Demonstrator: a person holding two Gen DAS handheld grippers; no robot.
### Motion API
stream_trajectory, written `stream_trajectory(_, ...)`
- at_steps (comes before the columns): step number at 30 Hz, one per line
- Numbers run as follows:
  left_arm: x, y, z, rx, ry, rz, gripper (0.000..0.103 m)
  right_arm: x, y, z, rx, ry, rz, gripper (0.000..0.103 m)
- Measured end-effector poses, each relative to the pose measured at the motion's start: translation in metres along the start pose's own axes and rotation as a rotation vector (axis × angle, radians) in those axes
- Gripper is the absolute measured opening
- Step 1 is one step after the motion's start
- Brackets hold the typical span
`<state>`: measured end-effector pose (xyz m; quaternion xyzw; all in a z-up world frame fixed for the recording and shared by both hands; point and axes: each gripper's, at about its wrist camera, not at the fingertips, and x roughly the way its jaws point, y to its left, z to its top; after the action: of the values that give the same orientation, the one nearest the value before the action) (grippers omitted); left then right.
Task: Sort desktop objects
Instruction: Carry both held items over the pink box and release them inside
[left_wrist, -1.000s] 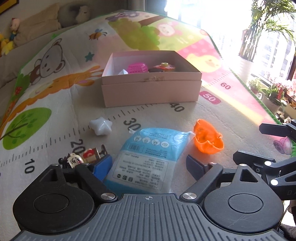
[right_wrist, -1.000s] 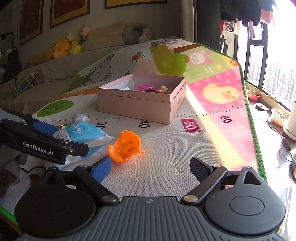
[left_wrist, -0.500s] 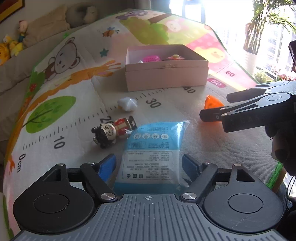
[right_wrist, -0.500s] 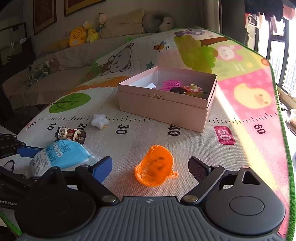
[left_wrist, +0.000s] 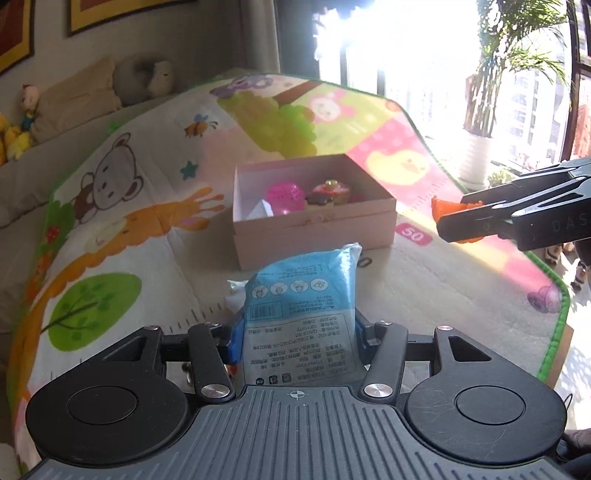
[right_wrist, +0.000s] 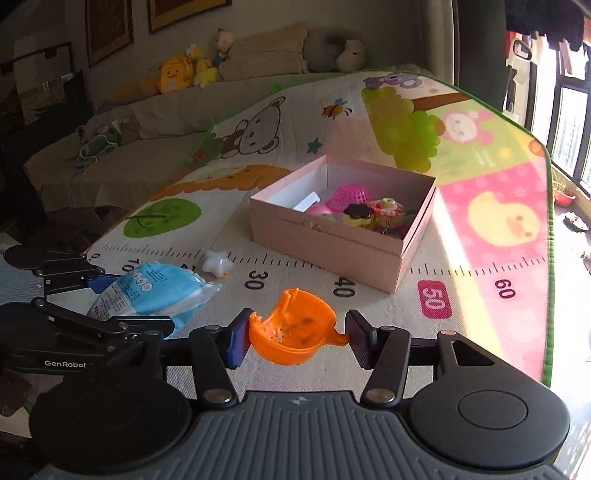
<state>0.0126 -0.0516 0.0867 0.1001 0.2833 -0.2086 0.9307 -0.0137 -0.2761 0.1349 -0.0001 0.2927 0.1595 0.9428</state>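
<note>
A blue wipes packet (left_wrist: 300, 306) stands up between the fingers of my left gripper (left_wrist: 297, 341). Its jaws are closing and the pads press the packet's sides. From the right wrist view the same packet (right_wrist: 159, 290) hangs in the left gripper (right_wrist: 125, 301) above the mat. My right gripper (right_wrist: 293, 338) has an orange plastic shell (right_wrist: 295, 332) between its closing jaws, both pads touching it. In the left wrist view that shell (left_wrist: 441, 208) is in the air in the right gripper (left_wrist: 454, 216). The open pink box (right_wrist: 325, 240) holds several toys.
A white star (right_wrist: 218, 263) lies on the play mat (right_wrist: 480, 266) by the ruler marks, left of the box. The pink box (left_wrist: 314, 230) sits ahead of the left gripper. A sofa with plush toys (right_wrist: 177, 75) lies behind, and a window and a plant (left_wrist: 517, 74) to the right.
Both grippers have gone from open to closed, the left on the blue packet and the right on the orange shell. Both have risen off the mat with them.
</note>
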Motion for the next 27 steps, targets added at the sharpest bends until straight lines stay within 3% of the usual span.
stream_trajectory(3,0.017,0.002,0.041,0.032,-0.075,-0.001,0.058,-0.02,-0.021,0.039,0.027,-0.119,-0.034,0.054)
stream_trajectory(6,0.065,0.001,0.085,0.049,-0.101,-0.007,0.058,-0.019,-0.036,0.066,0.01,-0.184,-0.098,0.054)
stream_trajectory(8,0.099,0.0,0.105,0.062,-0.119,-0.005,0.059,-0.008,-0.046,0.078,0.005,-0.196,-0.13,0.054)
stream_trajectory(11,0.151,-0.005,0.12,0.12,-0.099,0.025,0.071,0.017,-0.062,0.089,0.031,-0.169,-0.141,0.054)
stream_trajectory(13,0.163,-0.002,0.114,0.123,-0.067,0.043,0.079,0.034,-0.07,0.09,0.035,-0.152,-0.16,0.054)
stream_trajectory(16,0.147,0.011,0.091,0.069,-0.067,0.033,0.095,0.059,-0.08,0.088,0.04,-0.111,-0.145,0.054)
stream_trajectory(24,0.097,0.032,0.022,-0.015,-0.008,0.054,0.096,0.159,-0.068,0.082,0.079,0.096,-0.009,0.054)
stream_trajectory(27,0.086,0.04,-0.001,-0.049,0.02,0.097,0.098,0.185,-0.057,0.076,0.08,0.153,-0.03,0.055)
